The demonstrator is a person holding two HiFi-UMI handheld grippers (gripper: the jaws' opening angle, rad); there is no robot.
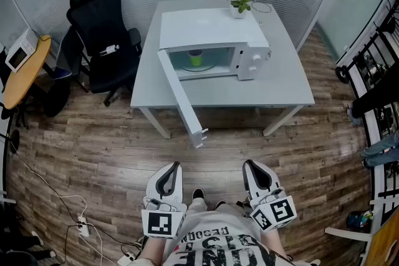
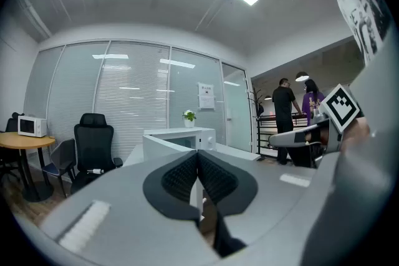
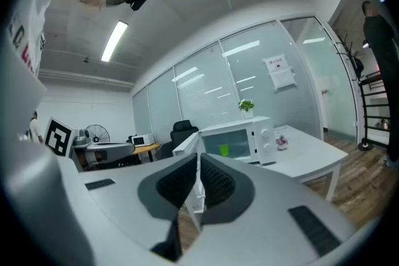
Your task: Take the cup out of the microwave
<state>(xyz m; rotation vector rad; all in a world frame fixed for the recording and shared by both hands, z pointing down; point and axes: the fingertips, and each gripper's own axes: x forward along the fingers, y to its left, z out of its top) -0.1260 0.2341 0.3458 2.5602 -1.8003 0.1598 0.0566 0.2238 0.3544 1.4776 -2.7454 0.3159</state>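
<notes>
A white microwave (image 1: pixel 212 43) stands on a white table (image 1: pixel 280 87), its door (image 1: pixel 181 99) swung wide open toward me. A green cup (image 1: pixel 196 58) stands inside on the turntable, and the right gripper view shows the cup (image 3: pixel 224 150) too. Both grippers hang low in front of my body, well short of the table and above the wooden floor. My left gripper (image 1: pixel 169 167) is shut with nothing in it; its jaws meet in the left gripper view (image 2: pixel 198 165). My right gripper (image 1: pixel 252 165) is also shut and empty (image 3: pixel 198 176).
A small potted plant (image 1: pixel 238 2) stands on the table behind the microwave. A black office chair (image 1: pixel 103 34) is left of the table, a round wooden table (image 1: pixel 22 71) further left. Cables and a power strip (image 1: pixel 81 224) lie on the floor. Two people (image 2: pixel 287 118) stand at the right.
</notes>
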